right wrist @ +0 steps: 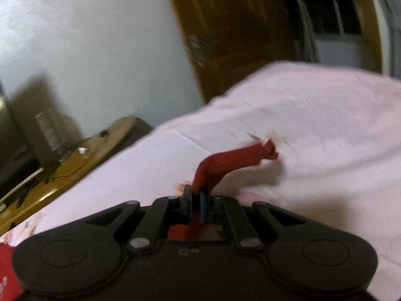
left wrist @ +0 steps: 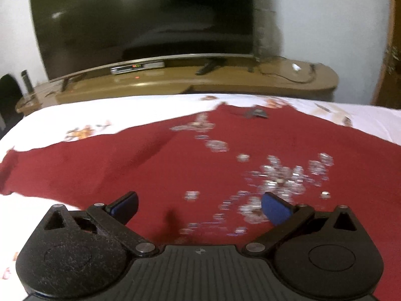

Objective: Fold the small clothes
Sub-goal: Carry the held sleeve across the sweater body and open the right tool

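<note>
Bed (left wrist: 150, 110) under red shirt (left wrist: 150, 165); left gripper (left wrist: 199, 207) jaws wide, shirt at 12 o'clock; right gripper (right wrist: 196, 195) pinching sleeve (right wrist: 233, 160) trailing toward 1 o'clock.

left hand-held gripper (left wrist: 199, 207): jaws wide apart | right hand-held gripper (right wrist: 196, 195): clamped, tilted down

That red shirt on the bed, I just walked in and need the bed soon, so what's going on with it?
A person is folding it with a handheld claw in each hand. The red shirt, with a silvery print, lies spread on the white bedsheet. The right claw is shut on a bunched strip of the shirt's fabric, raised off the sheet. The left claw is open above the shirt's front, holding nothing. No fold is visible yet.
</note>
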`<state>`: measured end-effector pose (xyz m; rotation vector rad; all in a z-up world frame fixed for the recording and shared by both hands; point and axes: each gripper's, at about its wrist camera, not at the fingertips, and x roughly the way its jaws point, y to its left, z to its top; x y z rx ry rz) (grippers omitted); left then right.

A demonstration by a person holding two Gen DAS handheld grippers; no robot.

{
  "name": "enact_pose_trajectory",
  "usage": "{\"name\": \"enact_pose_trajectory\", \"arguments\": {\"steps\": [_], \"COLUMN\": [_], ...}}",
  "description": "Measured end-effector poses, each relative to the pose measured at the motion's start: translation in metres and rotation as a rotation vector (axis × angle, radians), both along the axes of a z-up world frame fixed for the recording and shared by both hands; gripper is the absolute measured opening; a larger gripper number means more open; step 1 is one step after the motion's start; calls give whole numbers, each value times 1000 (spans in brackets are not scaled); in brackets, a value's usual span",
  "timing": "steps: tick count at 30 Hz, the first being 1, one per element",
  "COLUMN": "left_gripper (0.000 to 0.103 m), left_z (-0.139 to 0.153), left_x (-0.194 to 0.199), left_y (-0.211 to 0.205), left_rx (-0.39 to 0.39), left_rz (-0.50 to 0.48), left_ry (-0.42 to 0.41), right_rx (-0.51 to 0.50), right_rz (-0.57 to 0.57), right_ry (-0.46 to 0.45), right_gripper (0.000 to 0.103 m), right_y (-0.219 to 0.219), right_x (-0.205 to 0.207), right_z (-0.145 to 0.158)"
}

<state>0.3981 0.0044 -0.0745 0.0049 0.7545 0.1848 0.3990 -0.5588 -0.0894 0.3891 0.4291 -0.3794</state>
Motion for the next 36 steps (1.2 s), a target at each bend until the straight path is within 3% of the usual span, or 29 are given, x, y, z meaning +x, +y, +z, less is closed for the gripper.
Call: {"name": "enact_pose_trajectory", "arguments": {"steps": [5,12,26,28,29,32,36], "left_gripper": [103,103,103,103,103,103,103], "left_z": [-1,-6,-15,-14,-14,-11,-9], "left_x": [-12,-35,-64,-65,-65,-62,-44], "left_y": [42,97,155,157,157,154,135], "left_rx": [-16,-30,-66,-113,-130,-172,-257], "left_rz": [50,113,137,126,122,108,55], "left_ry": [-7,-7,22,17,14,-5,-26], "right_rx": [-79,-141,-193,-209,-214,-290,-268], "right_rz": [113,303,710,734,758,794,767], "right_ry": [-36,-52,63,125,161,147,80], "right_gripper": [6,6,7,27,31,35,38], "right_y": [61,162,373,393,402,410,389], "right_x": [11,25,32,37,36,18,-10], "right_z": [27,40,-2,-18,-26,-30,-12]}}
